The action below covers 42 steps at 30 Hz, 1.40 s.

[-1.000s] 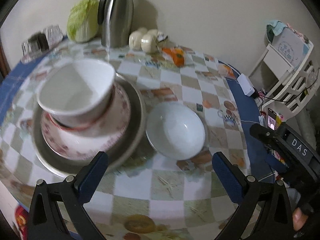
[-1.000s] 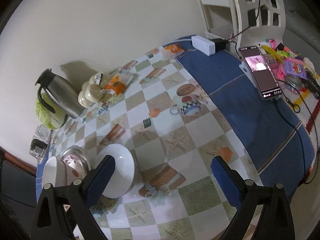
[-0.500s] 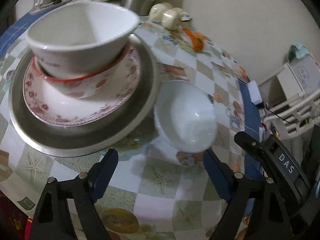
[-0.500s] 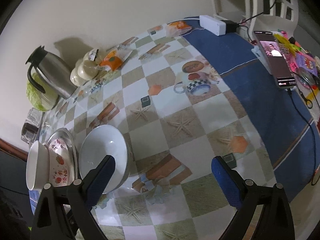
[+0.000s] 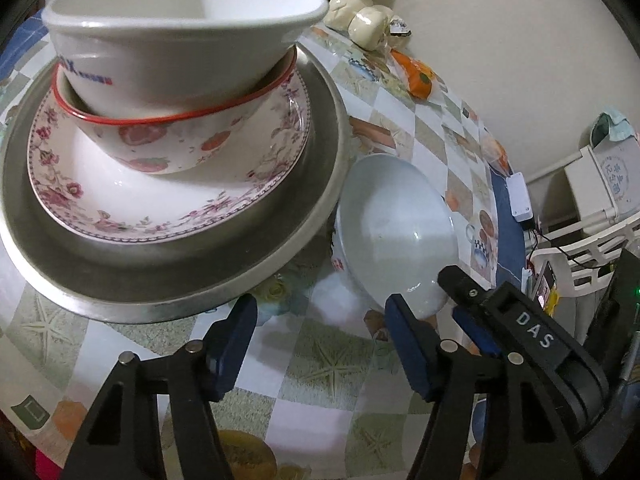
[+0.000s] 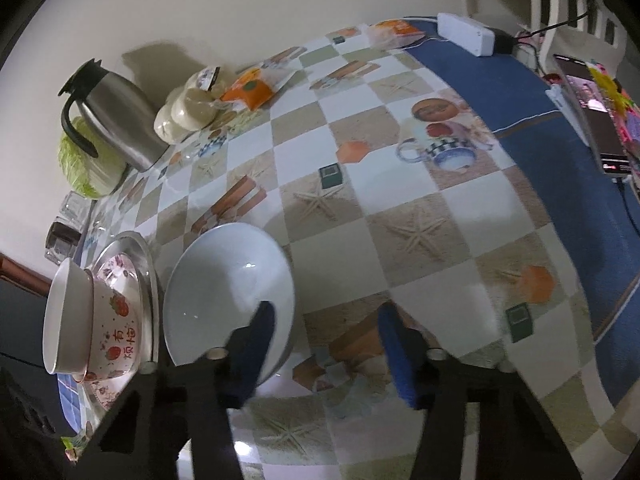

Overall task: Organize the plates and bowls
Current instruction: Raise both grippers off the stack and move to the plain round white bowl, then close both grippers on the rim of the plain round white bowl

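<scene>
My left tool (image 5: 320, 328) sits low over the table (image 5: 320, 364). Its jaws have just been closing, but they hold nothing, and the metal tray (image 5: 312, 216) rim is just ahead. My right tool (image 6: 326, 334) has been closing too, with 1 finger inside the white bowl (image 6: 224, 276) and 1 outside. The pads do not squeeze the rim yet. If I pinch it crooked, the slick bowl could slip and tip. It sits right by the tray, so a bump could shake the plate (image 5: 120, 196) and the 2 bowls (image 5: 180, 40) stacked on it. They are piled tall and could fall.
</scene>
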{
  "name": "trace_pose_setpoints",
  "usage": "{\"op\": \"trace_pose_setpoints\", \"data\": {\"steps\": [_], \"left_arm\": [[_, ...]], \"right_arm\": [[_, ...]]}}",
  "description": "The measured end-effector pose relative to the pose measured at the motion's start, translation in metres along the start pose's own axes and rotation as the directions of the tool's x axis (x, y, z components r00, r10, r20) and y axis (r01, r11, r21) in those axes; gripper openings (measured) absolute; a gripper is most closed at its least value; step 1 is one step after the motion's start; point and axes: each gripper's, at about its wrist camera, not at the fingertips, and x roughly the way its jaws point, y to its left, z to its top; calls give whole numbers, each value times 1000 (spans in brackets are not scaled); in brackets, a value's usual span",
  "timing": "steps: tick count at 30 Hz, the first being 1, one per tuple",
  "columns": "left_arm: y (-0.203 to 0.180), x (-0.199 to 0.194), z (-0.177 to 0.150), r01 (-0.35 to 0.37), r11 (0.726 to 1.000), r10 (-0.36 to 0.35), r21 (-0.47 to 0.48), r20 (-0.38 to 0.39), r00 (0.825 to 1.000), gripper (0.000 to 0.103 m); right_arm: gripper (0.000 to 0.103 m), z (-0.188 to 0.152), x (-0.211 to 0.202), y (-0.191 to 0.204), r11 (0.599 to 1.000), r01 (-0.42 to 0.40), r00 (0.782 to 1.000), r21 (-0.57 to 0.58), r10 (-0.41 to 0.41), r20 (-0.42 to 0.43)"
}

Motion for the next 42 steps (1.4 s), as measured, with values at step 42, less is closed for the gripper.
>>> {"op": "trace_pose_setpoints", "data": {"steps": [42], "left_arm": [[-34,40,7,65,985,-57,158,-51,997,37]], "right_arm": [[14,3,18,-23,999,13,1000,31,-12,-27]]}}
